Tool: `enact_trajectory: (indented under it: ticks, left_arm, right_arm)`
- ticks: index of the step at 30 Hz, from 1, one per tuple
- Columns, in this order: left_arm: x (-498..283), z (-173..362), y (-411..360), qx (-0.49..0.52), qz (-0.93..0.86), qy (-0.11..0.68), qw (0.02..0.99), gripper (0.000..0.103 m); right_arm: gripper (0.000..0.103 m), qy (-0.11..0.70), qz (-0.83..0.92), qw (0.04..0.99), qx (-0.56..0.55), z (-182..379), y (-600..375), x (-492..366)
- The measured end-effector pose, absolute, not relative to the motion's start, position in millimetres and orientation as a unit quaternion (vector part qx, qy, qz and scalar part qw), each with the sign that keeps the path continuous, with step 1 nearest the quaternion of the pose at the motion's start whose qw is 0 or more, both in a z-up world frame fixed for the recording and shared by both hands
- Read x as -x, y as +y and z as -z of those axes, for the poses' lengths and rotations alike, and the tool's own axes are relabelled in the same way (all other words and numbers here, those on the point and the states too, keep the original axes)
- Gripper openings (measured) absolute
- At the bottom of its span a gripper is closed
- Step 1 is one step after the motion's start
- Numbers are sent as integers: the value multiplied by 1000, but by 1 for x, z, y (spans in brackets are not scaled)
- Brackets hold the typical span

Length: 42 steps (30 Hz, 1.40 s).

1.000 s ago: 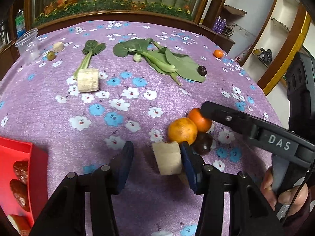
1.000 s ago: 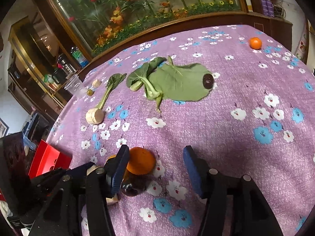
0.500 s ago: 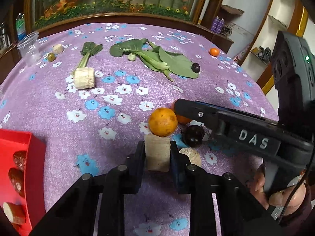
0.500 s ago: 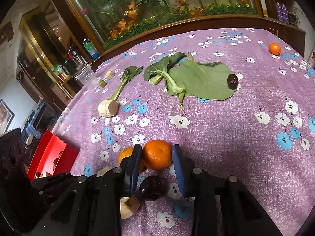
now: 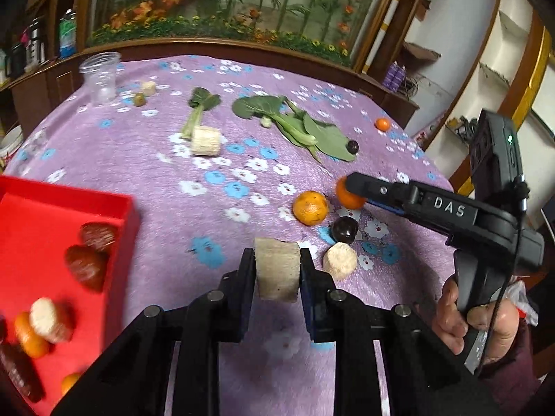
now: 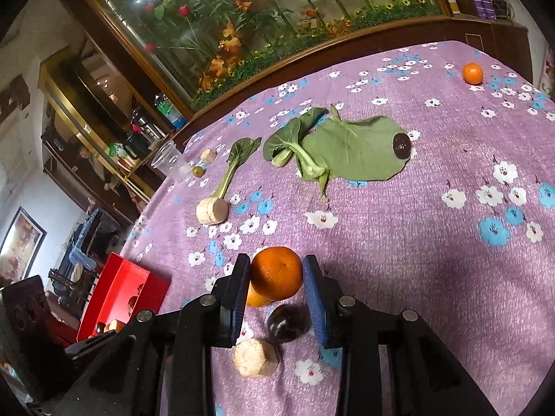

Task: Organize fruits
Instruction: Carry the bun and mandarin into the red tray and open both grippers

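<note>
Clamping now where a second ago stood apart: left gripper [image 5: 277, 270] pressed from both sides on a pale cut chunk [image 5: 277, 270], fibrous and cylindrical, flat-ended, dry-looking. Lifted off the purple floral cloth [image 5: 166, 215] since half a second back, judging by the shadowless gap under it, and swung toward 9 o'clock, bringing the red tray [image 5: 62, 215] far more into view. Already holding dark red fruits, a small orange and a similar pale chunk, blurred, in that tray. Likely heading there next.

Squeezing too, on the other side: right gripper [image 6: 276, 274], jaws wide a second ago, now tight on an orange [image 6: 276, 272], glossy, dimpled, round; not yet clearly raised. Seen from the left camera, gripped at 2 o'clock of the held chunk. Just behind it, a second orange [image 5: 309, 207]; below, a dark plum [image 6: 288, 322] and another pale chunk [image 6: 255, 357], loose on the cloth. Farther out at 12 o'clock: leafy greens [image 6: 347, 149], one more chunk [image 6: 211, 210], a small tangerine [image 6: 472, 73].
</note>
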<state>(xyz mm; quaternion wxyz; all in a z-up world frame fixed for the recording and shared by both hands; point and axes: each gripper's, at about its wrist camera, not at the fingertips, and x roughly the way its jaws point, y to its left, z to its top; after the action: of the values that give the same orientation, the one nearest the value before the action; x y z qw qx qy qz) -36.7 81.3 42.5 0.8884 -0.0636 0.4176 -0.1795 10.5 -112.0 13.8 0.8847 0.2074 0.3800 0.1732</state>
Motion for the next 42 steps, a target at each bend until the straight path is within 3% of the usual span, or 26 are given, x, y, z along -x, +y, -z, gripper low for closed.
enact_trajectory:
  ticks: [10, 19, 28, 42]
  left_arm:
    - [79, -73, 196, 163, 105, 365, 910, 23]
    - [105, -69, 296, 221, 4, 337, 915, 23]
    - [97, -56, 340, 231, -38, 341, 910, 23]
    - [65, -37, 360, 224, -56, 377, 897, 24]
  right_arm:
    - [34, 379, -235, 874, -192, -48, -51, 34]
    - [35, 407, -310, 841, -175, -51, 40, 57]
    - [35, 445, -345, 816, -130, -41, 127, 45]
    - [36, 485, -328, 806, -88, -17, 182, -5]
